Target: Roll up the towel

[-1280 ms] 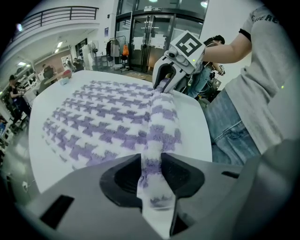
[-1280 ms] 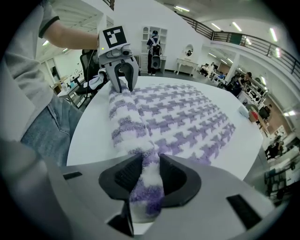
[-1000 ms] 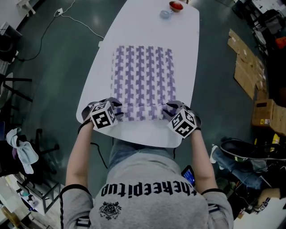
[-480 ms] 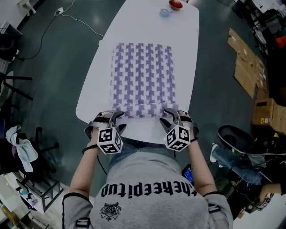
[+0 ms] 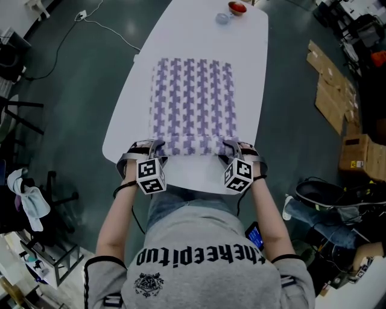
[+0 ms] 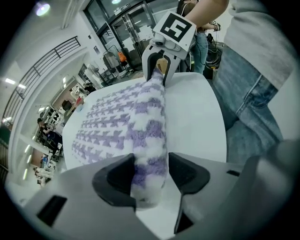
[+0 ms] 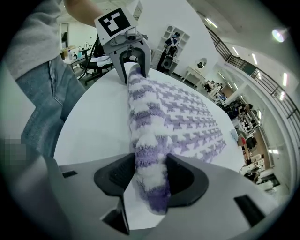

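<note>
- Towel [image 5: 192, 99]: purple-and-white houndstooth, spread flat on the white bench [image 5: 199, 36]. Its near edge is wound into a narrow roll [image 5: 192, 146] by the bench's near end.
- Left hand-held gripper [image 6: 151, 173]: jaws apart, just been opening. One end of the roll lies between them, touching one pad, with a gap at the other.
- Right hand-held gripper [image 7: 150, 176]: jaws apart, just been opening. The other end of the roll fills the gap, not visibly squeezed.
- Far end of bench: small red object [image 5: 237, 8], small bluish object [image 5: 222, 19].

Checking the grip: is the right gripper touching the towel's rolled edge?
Touching. In the right gripper view the rolled edge of the towel lies between the jaws of the right gripper, which have just been opening, with its pile against both pads.
</note>
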The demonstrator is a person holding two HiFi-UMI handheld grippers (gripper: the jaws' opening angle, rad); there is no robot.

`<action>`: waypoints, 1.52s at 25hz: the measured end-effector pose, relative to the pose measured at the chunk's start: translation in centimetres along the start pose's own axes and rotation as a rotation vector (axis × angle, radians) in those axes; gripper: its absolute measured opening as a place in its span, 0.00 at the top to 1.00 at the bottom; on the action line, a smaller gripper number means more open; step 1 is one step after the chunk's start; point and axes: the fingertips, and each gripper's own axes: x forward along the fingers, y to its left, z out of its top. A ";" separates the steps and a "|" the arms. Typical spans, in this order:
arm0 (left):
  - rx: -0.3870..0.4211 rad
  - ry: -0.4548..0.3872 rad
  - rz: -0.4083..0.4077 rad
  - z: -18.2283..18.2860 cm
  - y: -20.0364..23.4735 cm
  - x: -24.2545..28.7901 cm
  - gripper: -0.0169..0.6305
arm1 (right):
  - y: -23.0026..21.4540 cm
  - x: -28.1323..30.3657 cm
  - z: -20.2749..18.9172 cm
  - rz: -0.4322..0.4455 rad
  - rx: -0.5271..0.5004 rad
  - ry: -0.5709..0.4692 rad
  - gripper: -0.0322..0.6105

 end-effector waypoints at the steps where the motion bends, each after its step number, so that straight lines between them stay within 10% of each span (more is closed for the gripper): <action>1: -0.002 0.001 0.010 -0.1 0.2 0.1 0.64 | -0.1 0.1 0.0 -0.008 0.002 0.001 0.62; 7: -0.008 -0.017 0.008 -0.4 -0.6 -1.0 0.82 | 0.3 -0.9 0.5 -0.027 0.005 -0.010 0.82; 26: -0.153 -0.125 -0.388 -0.1 -4.7 -3.2 0.81 | 3.4 -3.5 0.5 0.253 0.198 -0.074 0.79; 38: -0.303 -0.152 -0.415 0.1 1.0 -2.0 0.79 | -1.7 -2.6 0.2 0.227 0.306 -0.111 0.75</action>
